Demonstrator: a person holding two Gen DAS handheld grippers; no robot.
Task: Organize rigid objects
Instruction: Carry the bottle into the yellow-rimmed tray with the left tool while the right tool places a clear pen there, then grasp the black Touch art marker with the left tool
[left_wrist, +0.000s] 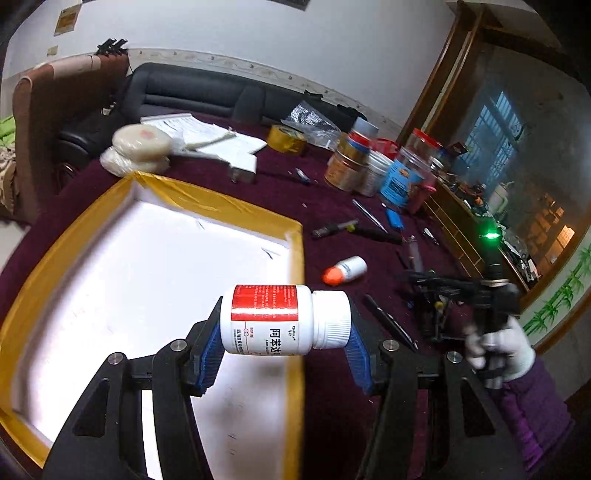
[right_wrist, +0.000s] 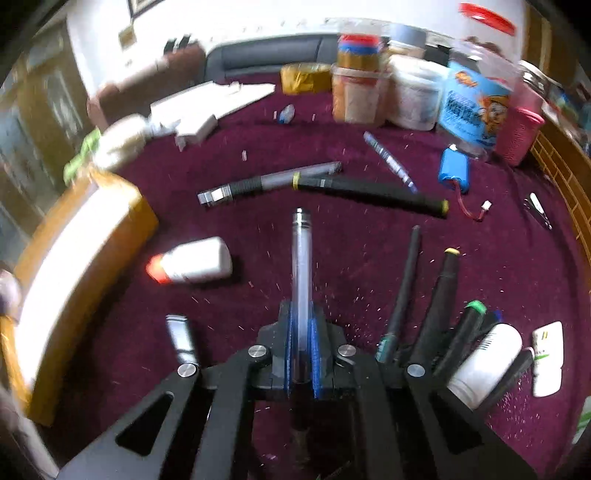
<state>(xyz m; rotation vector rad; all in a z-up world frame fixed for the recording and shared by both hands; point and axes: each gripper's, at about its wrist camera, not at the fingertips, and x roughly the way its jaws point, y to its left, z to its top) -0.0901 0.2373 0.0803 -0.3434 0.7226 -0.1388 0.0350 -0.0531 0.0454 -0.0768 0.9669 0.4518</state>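
My left gripper (left_wrist: 286, 336) is shut on a white pill bottle (left_wrist: 284, 319) with a red label, held sideways above the right edge of the white tray with yellow tape rim (left_wrist: 297, 258). My right gripper (right_wrist: 302, 325) is shut on a clear pen (right_wrist: 302, 258) with a metal tip, which sticks out forward over the maroon cloth. In the left wrist view the right gripper (left_wrist: 436, 291) shows as a dark blur, held by a gloved hand (left_wrist: 498, 350). A small white bottle with an orange cap (right_wrist: 192, 263) lies on the cloth between tray and pen.
Several pens and markers (right_wrist: 417, 291) lie on the cloth, with a white bottle (right_wrist: 484, 362) and a white case (right_wrist: 548, 358) at the right. Jars and tubs (right_wrist: 413, 92), a tape roll (right_wrist: 304, 77), a blue battery pack (right_wrist: 452, 170) and white foam pieces (right_wrist: 207, 107) stand at the back.
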